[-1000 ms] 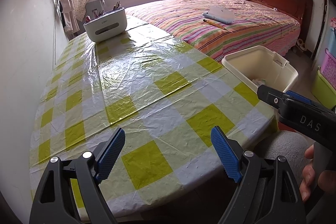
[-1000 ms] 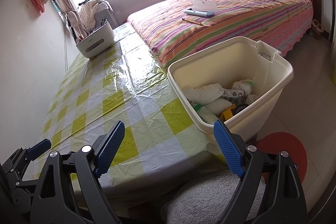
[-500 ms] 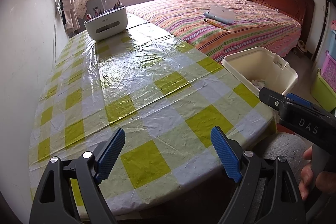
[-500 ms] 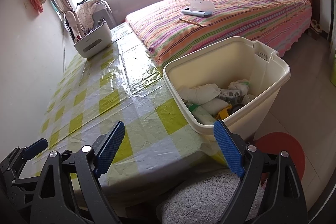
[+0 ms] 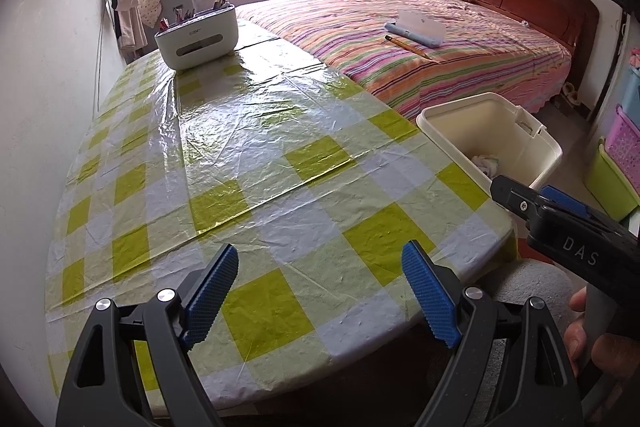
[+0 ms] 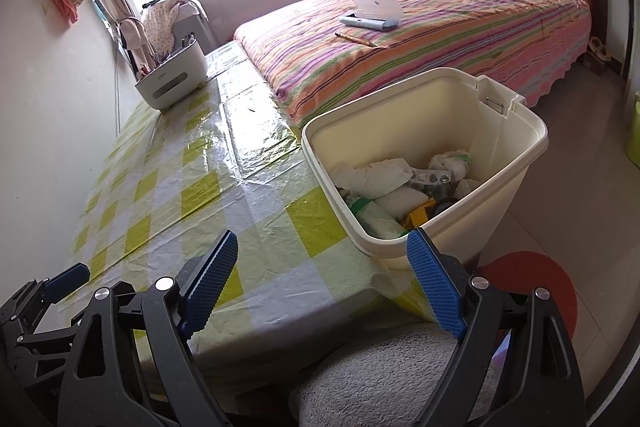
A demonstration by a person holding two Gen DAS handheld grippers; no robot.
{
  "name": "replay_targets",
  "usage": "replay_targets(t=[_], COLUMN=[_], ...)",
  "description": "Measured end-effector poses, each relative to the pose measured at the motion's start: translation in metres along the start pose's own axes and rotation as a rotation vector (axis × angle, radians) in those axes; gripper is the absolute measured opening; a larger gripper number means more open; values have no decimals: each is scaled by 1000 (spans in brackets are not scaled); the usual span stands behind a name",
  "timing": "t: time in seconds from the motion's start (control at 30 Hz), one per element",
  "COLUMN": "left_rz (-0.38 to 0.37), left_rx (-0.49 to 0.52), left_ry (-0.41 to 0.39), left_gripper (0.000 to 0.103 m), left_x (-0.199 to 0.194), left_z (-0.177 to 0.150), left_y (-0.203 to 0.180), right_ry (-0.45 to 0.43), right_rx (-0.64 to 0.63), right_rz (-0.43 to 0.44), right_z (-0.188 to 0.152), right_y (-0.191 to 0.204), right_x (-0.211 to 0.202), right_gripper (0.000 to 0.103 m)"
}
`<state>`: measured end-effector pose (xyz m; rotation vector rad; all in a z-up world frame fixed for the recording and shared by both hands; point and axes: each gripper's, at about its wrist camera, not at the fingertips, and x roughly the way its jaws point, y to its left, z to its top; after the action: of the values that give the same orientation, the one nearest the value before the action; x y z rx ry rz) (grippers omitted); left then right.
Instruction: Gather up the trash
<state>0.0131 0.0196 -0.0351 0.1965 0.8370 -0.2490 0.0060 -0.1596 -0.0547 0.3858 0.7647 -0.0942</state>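
A cream plastic bin (image 6: 516,131) stands on the floor by the table's right edge and holds crumpled white paper (image 6: 376,173), wrappers and a yellow scrap. In the left wrist view the same bin (image 5: 448,115) shows beyond the table. My left gripper (image 5: 320,297) hangs open over the near end of the table (image 5: 248,155), with nothing between its blue pads. My right gripper (image 6: 324,281) is open too, over the table's near right corner just short of the bin, and holds nothing. No loose trash shows on the tablecloth.
A white organiser box (image 5: 196,37) with pens sits at the table's far end. A bed (image 5: 420,51) with a striped cover runs along the right, bearing a blue case and a pencil. A red stool (image 6: 532,279) and coloured crates (image 5: 622,163) stand on the floor. A wall bounds the left.
Both views have shifted only slightly; the bin sits a little more central in the right wrist view. The grippers stay open and empty.
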Motion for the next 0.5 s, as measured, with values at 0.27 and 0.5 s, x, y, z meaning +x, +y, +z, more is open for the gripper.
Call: replay_targets(t=[0.27, 0.5], left_rz=[-22, -60], left_rx=[23, 1], left_ry=[-12, -13], left_gripper=[82, 82], left_x=[-2, -4], left_z=[2, 4], left_y=[-7, -5], right_ry=[-5, -7], right_rx=[0, 1], right_rz=[-4, -4], right_z=[2, 2], right_y=[-3, -4], right_x=[0, 0], right_gripper=[85, 85])
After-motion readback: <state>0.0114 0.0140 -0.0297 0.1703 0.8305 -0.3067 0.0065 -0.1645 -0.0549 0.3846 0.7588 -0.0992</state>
